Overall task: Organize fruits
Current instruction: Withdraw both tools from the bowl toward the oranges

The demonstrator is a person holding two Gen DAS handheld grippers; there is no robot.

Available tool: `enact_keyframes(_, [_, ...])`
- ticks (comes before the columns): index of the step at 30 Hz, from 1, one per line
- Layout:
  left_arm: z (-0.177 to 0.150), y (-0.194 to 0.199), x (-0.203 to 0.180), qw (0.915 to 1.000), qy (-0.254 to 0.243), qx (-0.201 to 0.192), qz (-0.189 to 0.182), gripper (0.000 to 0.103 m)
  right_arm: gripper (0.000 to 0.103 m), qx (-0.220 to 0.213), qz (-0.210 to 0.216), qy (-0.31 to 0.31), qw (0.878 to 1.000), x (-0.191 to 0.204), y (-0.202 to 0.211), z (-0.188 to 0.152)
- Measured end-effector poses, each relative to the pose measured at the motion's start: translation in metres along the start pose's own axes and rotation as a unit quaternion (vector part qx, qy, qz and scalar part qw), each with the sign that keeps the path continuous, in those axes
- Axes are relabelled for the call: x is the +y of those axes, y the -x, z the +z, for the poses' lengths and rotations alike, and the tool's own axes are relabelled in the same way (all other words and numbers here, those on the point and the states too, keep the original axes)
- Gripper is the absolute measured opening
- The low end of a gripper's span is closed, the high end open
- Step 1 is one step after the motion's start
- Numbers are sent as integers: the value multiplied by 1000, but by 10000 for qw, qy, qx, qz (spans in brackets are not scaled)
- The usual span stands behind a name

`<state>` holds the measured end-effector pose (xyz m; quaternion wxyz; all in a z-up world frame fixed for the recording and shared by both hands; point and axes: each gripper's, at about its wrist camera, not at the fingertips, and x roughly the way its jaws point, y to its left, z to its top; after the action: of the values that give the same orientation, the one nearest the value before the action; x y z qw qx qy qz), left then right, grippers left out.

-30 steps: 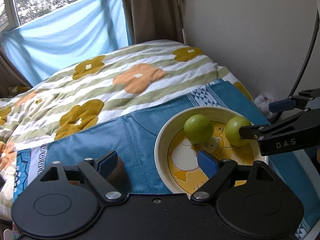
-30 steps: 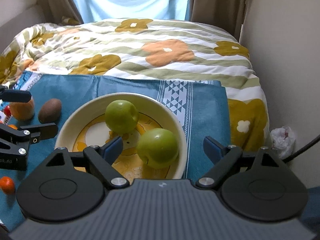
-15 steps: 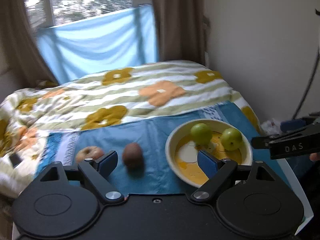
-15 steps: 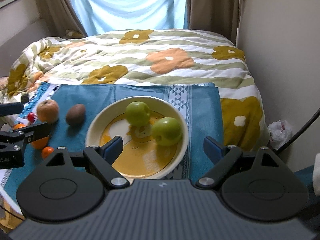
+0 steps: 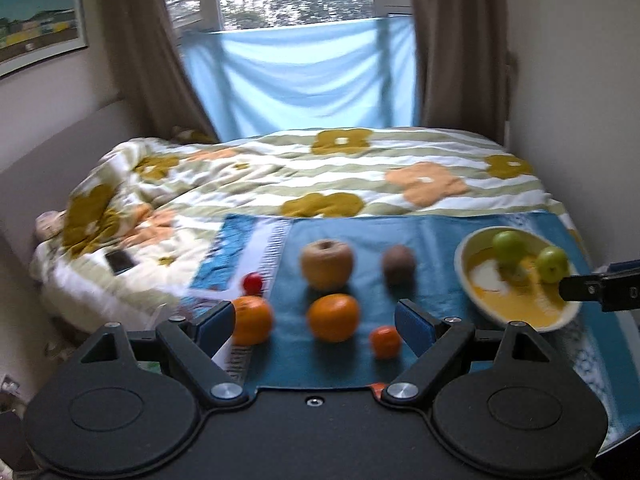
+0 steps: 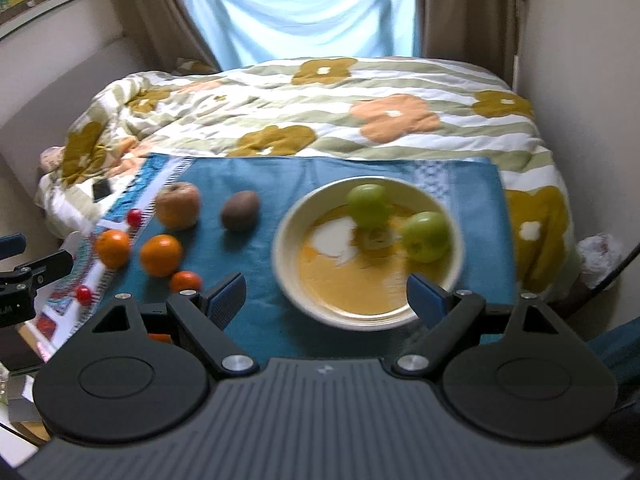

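A cream bowl (image 6: 454, 280) with a yellow inside holds two green apples (image 6: 370, 206) (image 6: 426, 236) on a blue cloth (image 6: 248, 328). Left of it lie a brown kiwi (image 6: 240, 216), a russet apple (image 6: 178, 210), two oranges (image 6: 160, 255) (image 6: 113, 249), a small tangerine (image 6: 186, 282) and two red cherry tomatoes (image 6: 134, 217) (image 6: 83, 294). My right gripper (image 6: 326, 300) hangs open and empty above the bowl's near rim. My left gripper (image 5: 314, 324) is open and empty above the oranges (image 5: 334, 317) (image 5: 252, 320), with the bowl (image 5: 472, 300) off to its right.
The cloth lies on a bed with a flowered, striped quilt (image 6: 340, 120). A dark phone (image 5: 119, 262) rests on the quilt at the left. Walls close in on both sides, and a blue sheet (image 6: 300, 12) hangs under the window behind. A black cable (image 6: 616, 272) runs at the right.
Both grippers have pulled back and risen from the bowl. The left one swung left, so the oranges, russet apple and kiwi now lie before it. Both stayed open.
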<state>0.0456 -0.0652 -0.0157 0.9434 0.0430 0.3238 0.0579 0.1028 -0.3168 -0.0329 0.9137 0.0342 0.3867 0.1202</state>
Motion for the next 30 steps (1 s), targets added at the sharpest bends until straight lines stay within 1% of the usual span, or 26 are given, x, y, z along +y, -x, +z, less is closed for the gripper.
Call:
enact_keyframes(4, [-5, -5, 31, 9999, 12, 65, 95, 90, 102, 55, 195, 128, 9997, 34, -11, -2])
enact_keyframes(9, [-7, -23, 65, 9995, -275, 126, 39, 90, 102, 103, 392, 140, 9991, 76, -33, -1])
enact_keyframes(15, [-8, -65, 96, 9962, -767, 257, -312, 90, 102, 88, 450, 61, 9989, 117, -67, 2])
enact_keyframes(19, [-12, -94, 108, 9910, -1110, 351, -661, 90, 102, 73, 394, 46, 9992, 136, -93, 1])
enact_keyframes(24, [-19, -131, 112, 9818, -1471, 488, -1098, 90, 102, 55, 278, 163, 9995, 152, -119, -2])
enact_keyframes(30, [-23, -163, 109, 9728, -1722, 577, -1438, 87, 99, 138, 140, 295, 9994, 163, -144, -6])
